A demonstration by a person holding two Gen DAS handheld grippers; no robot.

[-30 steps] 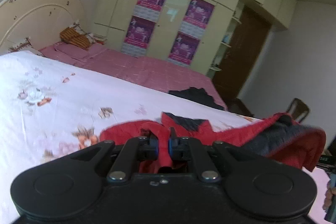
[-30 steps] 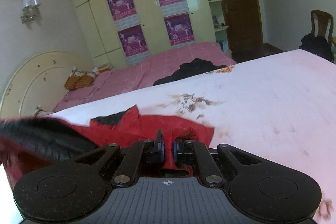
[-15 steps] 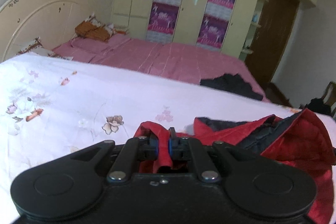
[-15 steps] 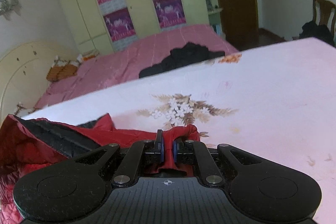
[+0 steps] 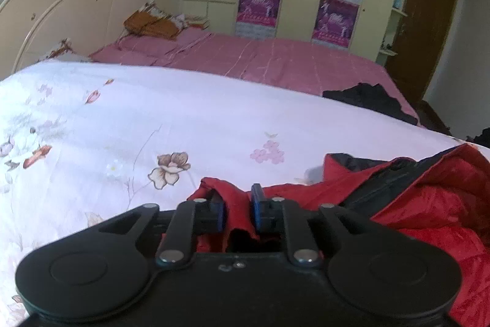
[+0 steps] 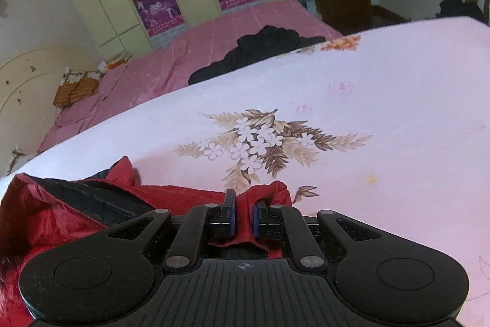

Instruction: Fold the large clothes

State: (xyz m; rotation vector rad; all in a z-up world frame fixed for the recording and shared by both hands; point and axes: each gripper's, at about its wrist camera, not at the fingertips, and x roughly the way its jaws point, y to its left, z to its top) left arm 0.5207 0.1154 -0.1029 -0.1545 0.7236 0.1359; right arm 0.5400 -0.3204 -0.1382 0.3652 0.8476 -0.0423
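Left gripper (image 5: 237,212) is opening around the red jacket (image 5: 428,204) edge; right gripper (image 6: 243,219) is pinching its fold (laying it down), probably releasing next.

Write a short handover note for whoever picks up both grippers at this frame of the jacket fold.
Left gripper: jaws opening, with an edge of the red quilted jacket with dark lining between them.
Right gripper: shut on another red edge of the jacket.
Where: jacket lies bunched on the white floral bedsheet, lining showing.
Done: held edges brought down near the sheet.
Left: release the right side, smooth it, make the remaining folds.
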